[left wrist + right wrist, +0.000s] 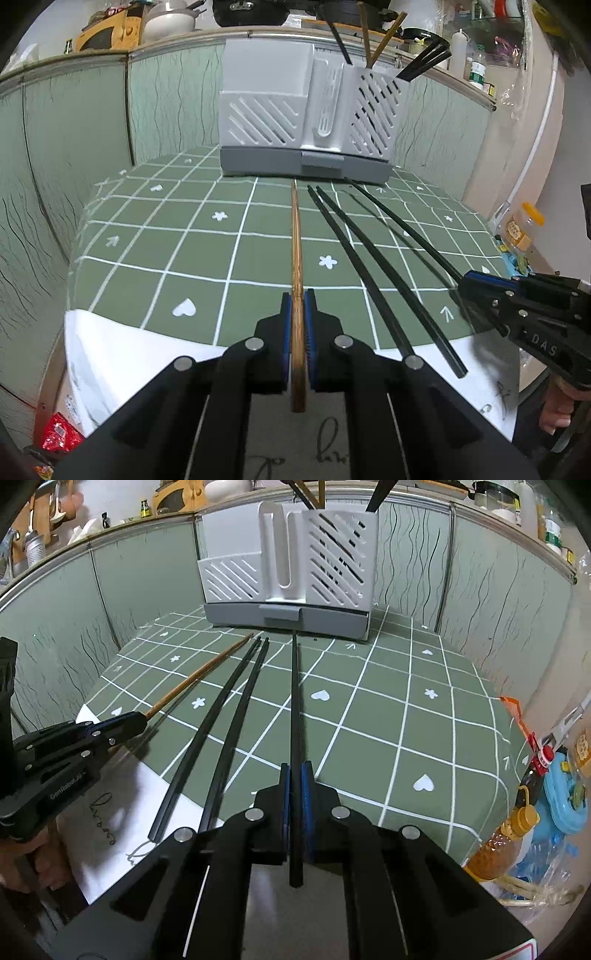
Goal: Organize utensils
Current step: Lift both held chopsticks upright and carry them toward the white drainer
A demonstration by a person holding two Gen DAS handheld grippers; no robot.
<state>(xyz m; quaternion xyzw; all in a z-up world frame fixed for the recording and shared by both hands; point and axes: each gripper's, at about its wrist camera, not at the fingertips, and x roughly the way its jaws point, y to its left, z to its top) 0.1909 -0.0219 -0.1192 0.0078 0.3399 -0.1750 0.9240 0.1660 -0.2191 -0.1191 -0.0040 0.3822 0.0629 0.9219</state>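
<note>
My left gripper (298, 295) is shut on a brown wooden chopstick (295, 236) that points toward the white utensil holder (306, 110). It also shows in the right wrist view (138, 720) at the left. My right gripper (295, 768) is shut on a black chopstick (294, 694) aimed at the holder (291, 561); it shows in the left wrist view (465, 282) at the right. Two more black chopsticks (354, 251) lie on the green checked tablecloth (184, 229) between the grippers. Several chopsticks stand in the holder's right compartment (376, 107).
Green panels (74, 147) wall the table at the back and left. A white sheet (110, 354) covers the near table edge. Bottles and a blue item (561, 805) sit off the right edge. Jars and pots line the shelf behind.
</note>
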